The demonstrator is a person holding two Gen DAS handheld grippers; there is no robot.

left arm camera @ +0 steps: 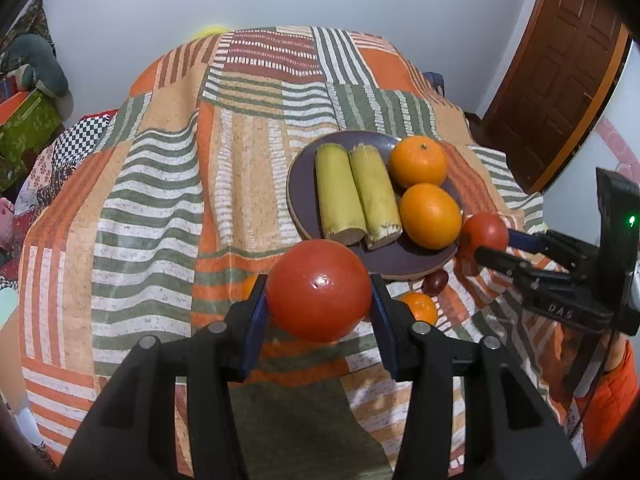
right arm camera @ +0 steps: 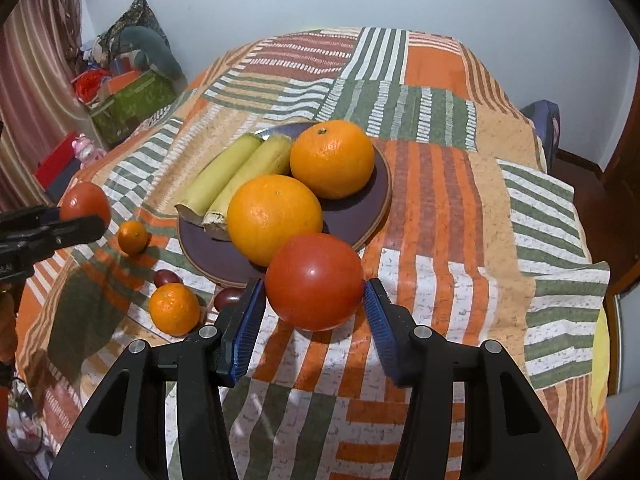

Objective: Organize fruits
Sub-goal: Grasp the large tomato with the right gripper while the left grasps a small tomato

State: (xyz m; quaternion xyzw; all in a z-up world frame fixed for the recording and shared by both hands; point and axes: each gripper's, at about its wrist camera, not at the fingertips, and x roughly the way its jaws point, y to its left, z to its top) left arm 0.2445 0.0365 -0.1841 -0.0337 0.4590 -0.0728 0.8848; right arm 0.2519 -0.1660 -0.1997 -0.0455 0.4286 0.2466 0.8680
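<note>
Left gripper (left arm camera: 319, 300) gripping round tomato (left arm camera: 319, 290), corn pieces (left arm camera: 358, 196) lengthwise on plate (left arm camera: 298, 192)

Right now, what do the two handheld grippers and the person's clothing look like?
Both grippers are matte black plastic with angular, cut-out finger frames, round silver pivot pins and ribbed blue pads. The left gripper and right gripper look alike. Seen from the left wrist, the right gripper's body bears raised lettering and a small green light. An orange sleeve shows beneath it.

Two tomatoes (right arm camera: 314, 281) (right arm camera: 85, 203), two large oranges (right arm camera: 332, 159) (right arm camera: 275, 218), two small oranges (right arm camera: 174, 309) (right arm camera: 132, 236), two corn pieces (right arm camera: 218, 178) (right arm camera: 256, 176), two dark red fruits (right arm camera: 166, 278) (right arm camera: 228, 298), one plate (right arm camera: 360, 216).
</note>
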